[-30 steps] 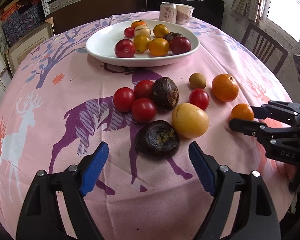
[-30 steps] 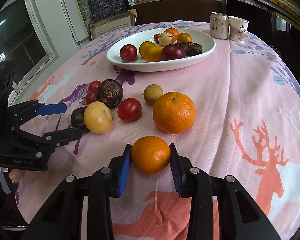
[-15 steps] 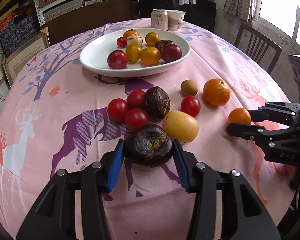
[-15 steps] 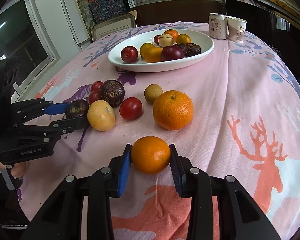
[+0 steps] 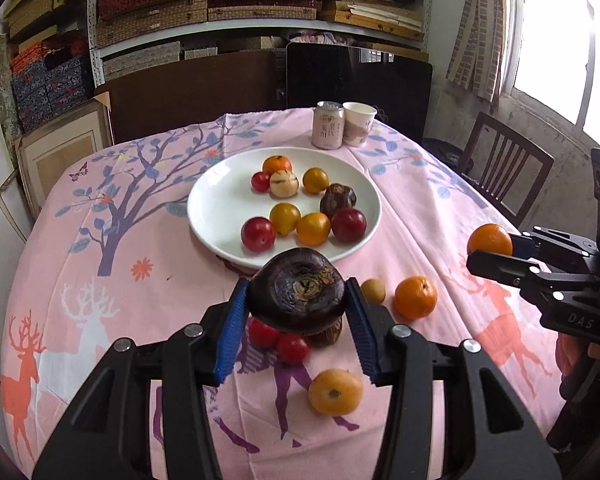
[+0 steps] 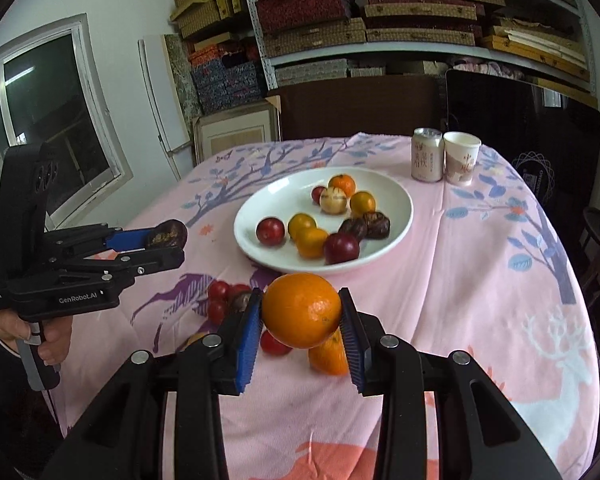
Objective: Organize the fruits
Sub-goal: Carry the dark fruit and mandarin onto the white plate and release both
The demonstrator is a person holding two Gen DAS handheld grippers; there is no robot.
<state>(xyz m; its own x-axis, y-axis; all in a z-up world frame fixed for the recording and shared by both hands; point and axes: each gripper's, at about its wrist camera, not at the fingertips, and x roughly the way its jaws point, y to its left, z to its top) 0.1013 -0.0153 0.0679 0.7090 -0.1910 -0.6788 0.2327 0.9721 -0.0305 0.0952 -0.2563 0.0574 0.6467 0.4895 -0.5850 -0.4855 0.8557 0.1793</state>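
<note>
My left gripper (image 5: 296, 304) is shut on a dark purple fruit (image 5: 298, 294) and holds it above the table, near the front of the white plate (image 5: 216, 208). It also shows in the right wrist view (image 6: 166, 234). My right gripper (image 6: 300, 322) is shut on a small orange (image 6: 302, 310), raised above the cloth; the left wrist view shows it at the right (image 5: 490, 240). The plate (image 6: 396, 216) holds several red, yellow, orange and dark fruits. Loose fruits lie on the cloth: a bigger orange (image 5: 415, 297), a yellow fruit (image 5: 335, 391), red ones (image 5: 292, 347).
A drink can (image 5: 327, 125) and a paper cup (image 5: 359, 123) stand behind the plate. The round table has a pink deer-print cloth (image 5: 100, 312). A wooden chair (image 5: 500, 168) stands at the right. Shelves with boxes fill the back wall.
My left gripper closed on the dark fruit and lifted it off the cloth. My right gripper lifted the small orange. Both moved up and toward the plate.
</note>
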